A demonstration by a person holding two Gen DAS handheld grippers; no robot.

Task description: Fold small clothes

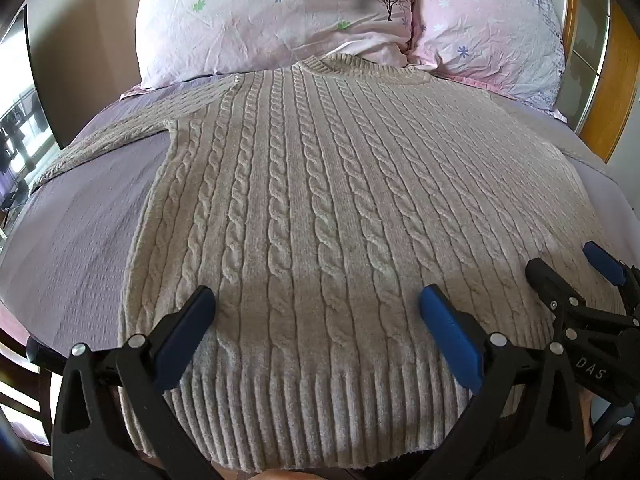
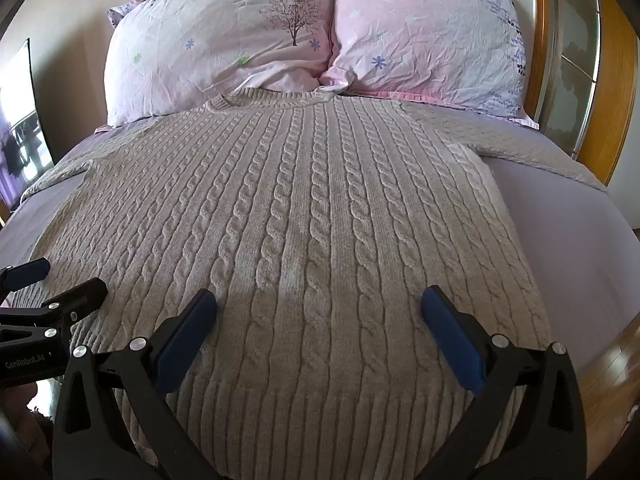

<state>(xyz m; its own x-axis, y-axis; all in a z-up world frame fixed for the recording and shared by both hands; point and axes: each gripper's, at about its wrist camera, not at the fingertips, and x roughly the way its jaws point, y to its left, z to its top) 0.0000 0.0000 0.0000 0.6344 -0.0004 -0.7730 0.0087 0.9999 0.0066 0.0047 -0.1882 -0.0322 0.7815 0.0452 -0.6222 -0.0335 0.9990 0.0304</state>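
Cable-knit sweater (image 1: 320,200) lies flat and unfolded on the bed (image 1: 80,220), collar far, ribbed hem near, sleeves spread left and right; all folding appears to remain. Left gripper (image 1: 318,304) and right gripper (image 2: 319,306) hover over the hem, jaws spread wide, empty. Two pink pillows (image 2: 240,40) lie against the wooden headboard (image 2: 616,80).

Soft daylight from the left; sharp focus; heavy fisheye bending at edges

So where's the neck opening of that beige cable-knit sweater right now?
The beige cable-knit sweater lies flat on the lilac bedsheet; in both views its ribbed collar is at the far end, touching the two pink floral pillows.
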